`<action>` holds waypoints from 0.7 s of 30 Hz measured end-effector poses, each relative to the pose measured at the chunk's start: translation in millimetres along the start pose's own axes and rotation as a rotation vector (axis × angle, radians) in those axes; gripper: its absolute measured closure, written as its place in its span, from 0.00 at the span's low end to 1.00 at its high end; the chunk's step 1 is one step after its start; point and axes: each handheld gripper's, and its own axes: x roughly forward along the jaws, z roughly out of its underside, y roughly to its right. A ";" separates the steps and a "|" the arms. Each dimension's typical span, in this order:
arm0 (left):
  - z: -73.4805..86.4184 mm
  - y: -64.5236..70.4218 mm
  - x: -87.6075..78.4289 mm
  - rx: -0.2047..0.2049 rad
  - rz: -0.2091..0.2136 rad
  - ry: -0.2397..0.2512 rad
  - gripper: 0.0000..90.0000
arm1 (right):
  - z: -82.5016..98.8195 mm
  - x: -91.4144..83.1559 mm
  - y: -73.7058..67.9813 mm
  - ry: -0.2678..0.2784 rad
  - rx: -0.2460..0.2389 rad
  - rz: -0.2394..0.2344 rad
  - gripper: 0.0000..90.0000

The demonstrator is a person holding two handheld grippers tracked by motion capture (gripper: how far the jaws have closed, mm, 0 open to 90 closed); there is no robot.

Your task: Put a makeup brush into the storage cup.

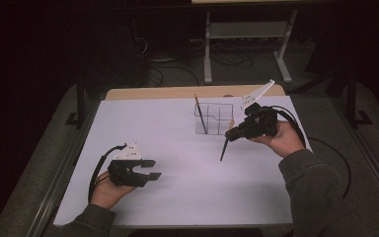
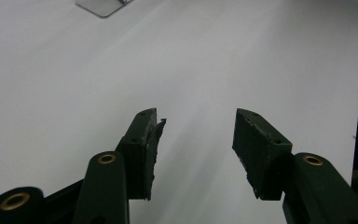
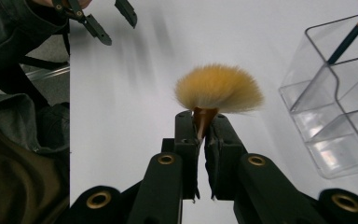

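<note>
The right tool (image 3: 204, 122) is pinching a fan brush (image 3: 219, 88) by its metal neck, jaws pressed tight, and is holding it in the air just beside the clear organizer (image 1: 214, 118), its dark handle slanting down toward the white counter (image 1: 177, 148). One thin brush (image 1: 201, 114) is already standing in a compartment, so the job is looking partly done, with this brush remaining to be dropped in. The left tool (image 1: 150, 169) is hovering spread and empty, well apart. No brand, label or writing is showing anywhere.
</note>
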 end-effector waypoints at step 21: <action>10.9 -6.6 -7.5 -0.038 -0.013 0.042 0.41 | -22.8 -18.6 14.9 -0.013 -0.011 0.042 0.92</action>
